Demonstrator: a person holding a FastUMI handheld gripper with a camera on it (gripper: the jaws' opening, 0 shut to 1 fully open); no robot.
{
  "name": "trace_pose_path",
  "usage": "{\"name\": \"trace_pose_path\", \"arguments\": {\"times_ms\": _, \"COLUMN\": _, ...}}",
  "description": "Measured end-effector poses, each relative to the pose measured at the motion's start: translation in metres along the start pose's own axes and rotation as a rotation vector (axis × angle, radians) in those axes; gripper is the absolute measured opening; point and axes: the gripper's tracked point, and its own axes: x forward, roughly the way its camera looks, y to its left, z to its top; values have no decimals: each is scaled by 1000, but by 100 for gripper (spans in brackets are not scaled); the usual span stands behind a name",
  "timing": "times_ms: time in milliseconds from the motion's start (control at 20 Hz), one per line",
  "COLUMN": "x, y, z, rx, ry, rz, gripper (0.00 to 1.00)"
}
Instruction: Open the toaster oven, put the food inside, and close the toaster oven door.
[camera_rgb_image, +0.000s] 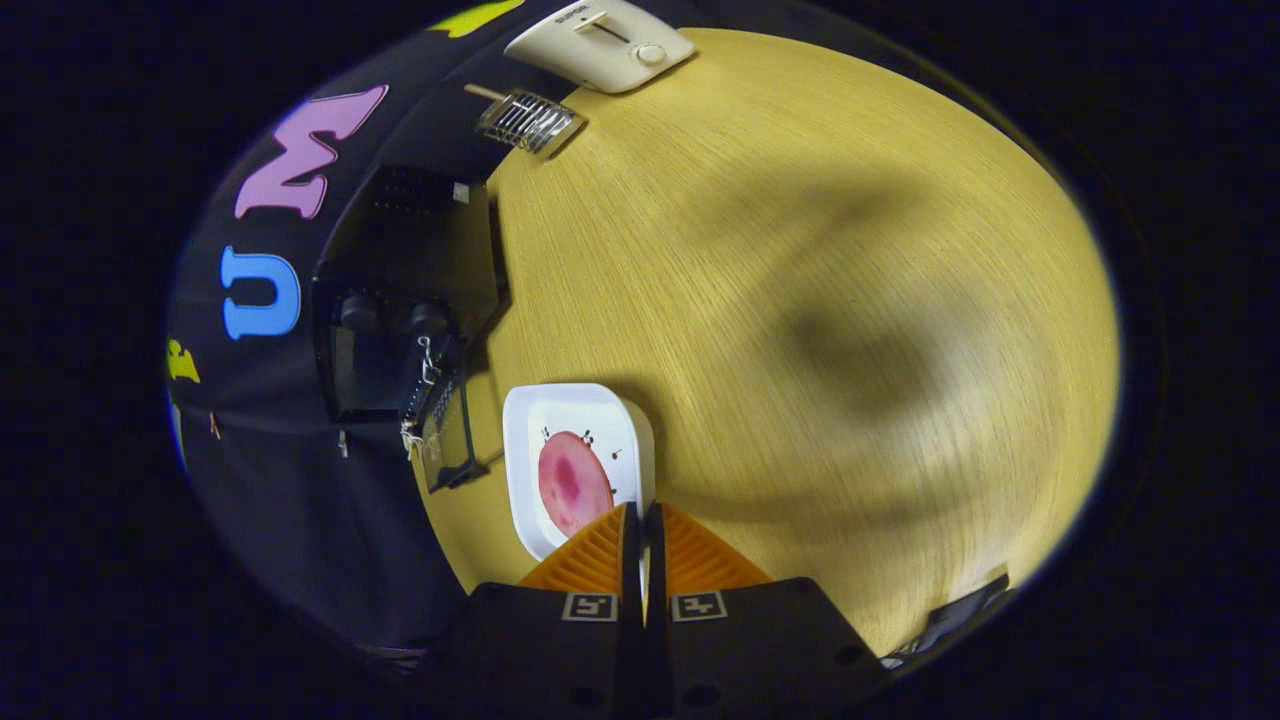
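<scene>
Gripper (641, 520) is held over the white plate (620, 410) edge, fingers pressed together, nothing clamped; food (572, 482) just ahead-left, open toaster oven (405, 300) beyond-left, bare table (820, 300) ahead-right.

The gripper (640, 515), fingers together, hangs over the white plate (528, 420). Beside it the black toaster oven (400, 300) door hangs open. Beyond, wooden table (800, 300) lies bare up to a wire rack (527, 120) and white toaster (600, 45).
</scene>
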Motion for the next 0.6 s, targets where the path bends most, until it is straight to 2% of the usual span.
{"name": "trace_pose_path", "arguments": {"times_ms": 200, "x": -24, "y": 43, "z": -6, "rx": 143, "ry": -107, "rz": 142, "gripper": 5}}
{"name": "trace_pose_path", "arguments": {"times_ms": 350, "x": -26, "y": 87, "z": -12, "rx": 218, "ry": -205, "rz": 235, "gripper": 5}}
{"name": "trace_pose_path", "arguments": {"times_ms": 600, "x": 11, "y": 156, "z": -35, "rx": 264, "ry": -269, "rz": 259, "gripper": 5}}
